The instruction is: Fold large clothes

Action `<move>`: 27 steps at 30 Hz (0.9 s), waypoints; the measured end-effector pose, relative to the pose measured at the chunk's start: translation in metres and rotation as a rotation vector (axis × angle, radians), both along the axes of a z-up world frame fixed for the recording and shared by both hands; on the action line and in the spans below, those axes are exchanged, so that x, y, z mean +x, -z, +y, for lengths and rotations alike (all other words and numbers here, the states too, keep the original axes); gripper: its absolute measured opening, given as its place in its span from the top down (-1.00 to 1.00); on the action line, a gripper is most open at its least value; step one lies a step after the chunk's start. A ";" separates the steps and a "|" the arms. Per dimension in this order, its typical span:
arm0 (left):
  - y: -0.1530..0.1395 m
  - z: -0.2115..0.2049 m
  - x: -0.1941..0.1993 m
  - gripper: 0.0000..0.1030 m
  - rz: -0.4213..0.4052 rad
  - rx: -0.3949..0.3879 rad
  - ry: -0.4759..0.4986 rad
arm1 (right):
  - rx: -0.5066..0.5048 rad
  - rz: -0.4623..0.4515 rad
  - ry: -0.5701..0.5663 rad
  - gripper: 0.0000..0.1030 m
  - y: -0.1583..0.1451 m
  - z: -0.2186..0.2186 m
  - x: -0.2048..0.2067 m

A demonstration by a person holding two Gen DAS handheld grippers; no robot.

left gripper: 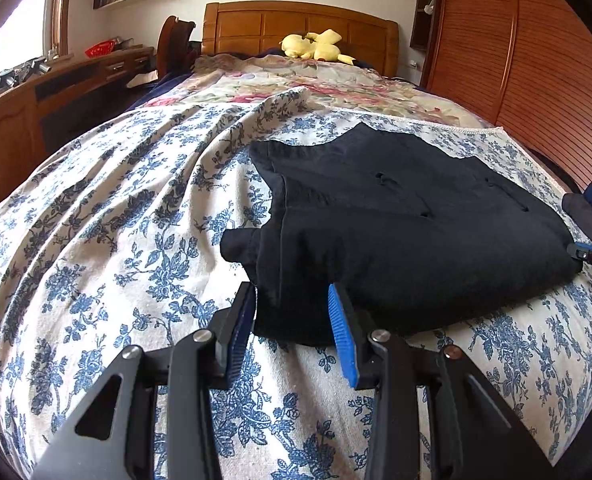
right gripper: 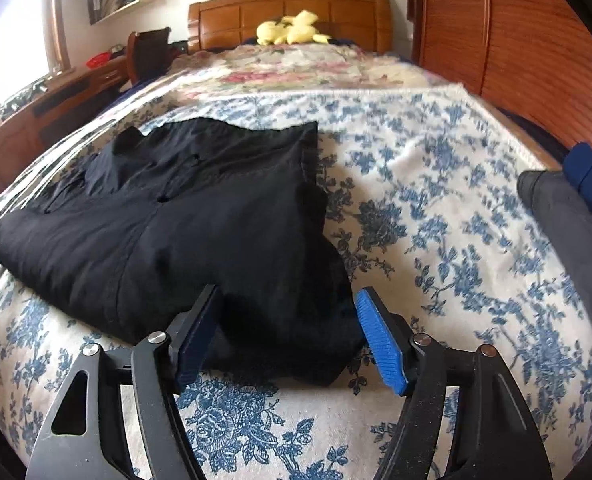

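Note:
A black garment (left gripper: 407, 232) lies folded in a thick bundle on the blue-flowered bedspread (left gripper: 96, 240). My left gripper (left gripper: 292, 296) is open, its blue pads on either side of the garment's near left corner. In the right wrist view the same garment (right gripper: 176, 232) lies left of centre. My right gripper (right gripper: 288, 300) is open, its jaws straddling the garment's near right corner. The right gripper's tip also shows at the far right edge of the left wrist view (left gripper: 591, 256).
A yellow plush toy (left gripper: 313, 46) lies by the wooden headboard (left gripper: 296, 24). A wooden desk (left gripper: 36, 92) stands left of the bed, a wooden wardrobe (left gripper: 515, 60) to the right. Dark folded cloth (right gripper: 567, 208) lies at the bed's right edge.

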State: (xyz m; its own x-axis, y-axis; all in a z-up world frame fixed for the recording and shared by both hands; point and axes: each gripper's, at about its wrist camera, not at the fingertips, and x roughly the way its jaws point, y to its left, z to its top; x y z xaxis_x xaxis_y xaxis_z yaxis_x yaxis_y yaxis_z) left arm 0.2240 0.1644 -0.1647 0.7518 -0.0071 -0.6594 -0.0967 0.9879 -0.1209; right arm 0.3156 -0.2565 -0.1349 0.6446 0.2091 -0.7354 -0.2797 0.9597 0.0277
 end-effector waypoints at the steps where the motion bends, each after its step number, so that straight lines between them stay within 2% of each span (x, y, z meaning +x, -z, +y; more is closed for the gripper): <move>1: 0.000 0.001 -0.001 0.31 -0.001 -0.004 -0.001 | 0.008 0.014 -0.003 -0.40 0.002 0.000 0.001; 3: 0.001 0.002 0.000 0.31 -0.001 -0.009 0.000 | 0.027 0.041 -0.024 -0.40 0.005 0.002 0.004; 5: 0.001 0.001 0.000 0.45 -0.001 -0.006 0.012 | 0.062 0.070 -0.053 -0.36 0.008 0.004 0.006; 6: 0.001 -0.001 0.000 0.50 0.001 0.004 0.016 | 0.076 0.079 -0.065 -0.19 0.009 0.005 0.005; 9: 0.000 -0.007 0.000 0.67 0.005 0.041 0.026 | 0.084 0.081 -0.096 0.06 0.009 0.009 0.002; 10: -0.001 -0.008 -0.001 0.76 0.000 0.045 0.028 | 0.084 0.079 -0.099 0.26 0.008 0.009 0.001; 11: -0.003 -0.009 -0.003 0.78 -0.005 0.048 0.032 | 0.078 0.075 -0.100 0.36 0.007 0.009 0.000; 12: -0.004 -0.009 -0.003 0.82 -0.008 0.051 0.033 | 0.075 0.070 -0.105 0.58 0.006 0.009 -0.001; 13: -0.006 -0.010 -0.005 0.85 -0.015 0.056 0.035 | 0.081 0.060 -0.113 0.71 0.004 0.007 -0.003; 16: -0.011 -0.016 -0.012 0.87 -0.032 0.079 0.036 | 0.093 0.042 -0.136 0.87 -0.002 0.006 -0.007; 18: -0.015 -0.024 -0.019 0.88 -0.033 0.113 0.040 | 0.104 0.028 -0.142 0.92 -0.008 0.004 -0.011; 20: -0.019 -0.029 -0.032 0.89 -0.039 0.111 0.052 | 0.138 0.035 -0.143 0.94 -0.015 0.002 -0.017; 27: -0.036 -0.034 -0.086 0.89 -0.063 0.049 0.076 | 0.106 0.010 -0.209 0.95 -0.037 -0.004 -0.063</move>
State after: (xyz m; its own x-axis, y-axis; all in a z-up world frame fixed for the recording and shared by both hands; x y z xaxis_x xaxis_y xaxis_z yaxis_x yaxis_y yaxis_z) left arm 0.1380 0.1309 -0.1288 0.7903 -0.0346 -0.6117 -0.0151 0.9970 -0.0759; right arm 0.2529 -0.2606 -0.0976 0.5719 0.4143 -0.7080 -0.4717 0.8722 0.1294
